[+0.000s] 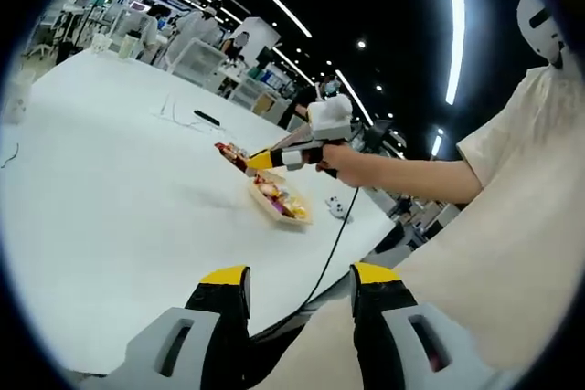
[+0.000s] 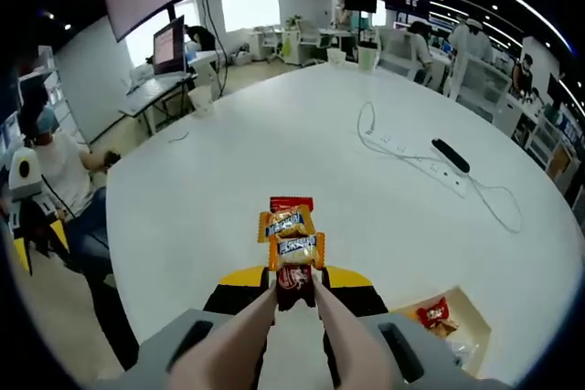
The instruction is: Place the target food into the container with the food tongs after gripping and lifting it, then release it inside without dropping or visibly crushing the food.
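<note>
our right tool squeezes the beige plastic food tongs, whose tips pinch a dark red wrapped candy at the near end of a row of small wrapped candies on the round white surface. the shallow tan container with sweets in it lies just to the right. our left tool hangs open and empty above the surface edge. we judge the candy light, its wrapper slippery; grip across the middle, gently.
</note>
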Demonstrator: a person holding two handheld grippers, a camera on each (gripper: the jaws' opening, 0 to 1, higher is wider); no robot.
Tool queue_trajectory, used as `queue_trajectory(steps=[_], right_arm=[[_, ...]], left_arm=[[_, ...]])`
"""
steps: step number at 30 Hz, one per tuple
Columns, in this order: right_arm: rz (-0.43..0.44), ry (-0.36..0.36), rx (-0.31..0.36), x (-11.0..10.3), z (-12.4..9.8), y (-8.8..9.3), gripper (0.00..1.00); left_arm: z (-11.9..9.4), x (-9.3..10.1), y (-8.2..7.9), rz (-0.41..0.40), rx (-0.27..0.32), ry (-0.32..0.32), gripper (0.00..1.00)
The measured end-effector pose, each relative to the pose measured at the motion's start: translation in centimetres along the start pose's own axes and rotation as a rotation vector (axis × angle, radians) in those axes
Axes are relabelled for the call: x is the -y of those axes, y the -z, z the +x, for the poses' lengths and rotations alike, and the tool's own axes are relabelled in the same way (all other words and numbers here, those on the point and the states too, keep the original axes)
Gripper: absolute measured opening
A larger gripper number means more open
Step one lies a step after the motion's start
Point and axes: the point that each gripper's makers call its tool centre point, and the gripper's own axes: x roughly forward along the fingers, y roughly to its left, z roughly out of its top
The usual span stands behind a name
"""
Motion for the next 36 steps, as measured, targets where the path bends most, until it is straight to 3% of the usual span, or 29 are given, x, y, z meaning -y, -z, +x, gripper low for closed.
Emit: queue_trajectory(steps=[7,20,36], right_arm=[[0.028,-0.002,0.033,-0.1,-0.8,-0.7,0.22],[0.024,0.027,0.069,0.0,-2.2,-1.3,0.22],[0.020,0.055,0.089,0.7,-3.4,-1.6,0.22]], left_arm=[[0.6,0.6,-1.0,0.028,0.021,0.002,0.44],[2.0,2.8,-0.5,0.077,-0.014,0.066,0.44],[2.1,3.1,-0.9,0.090,0.006,0.071,0.45]])
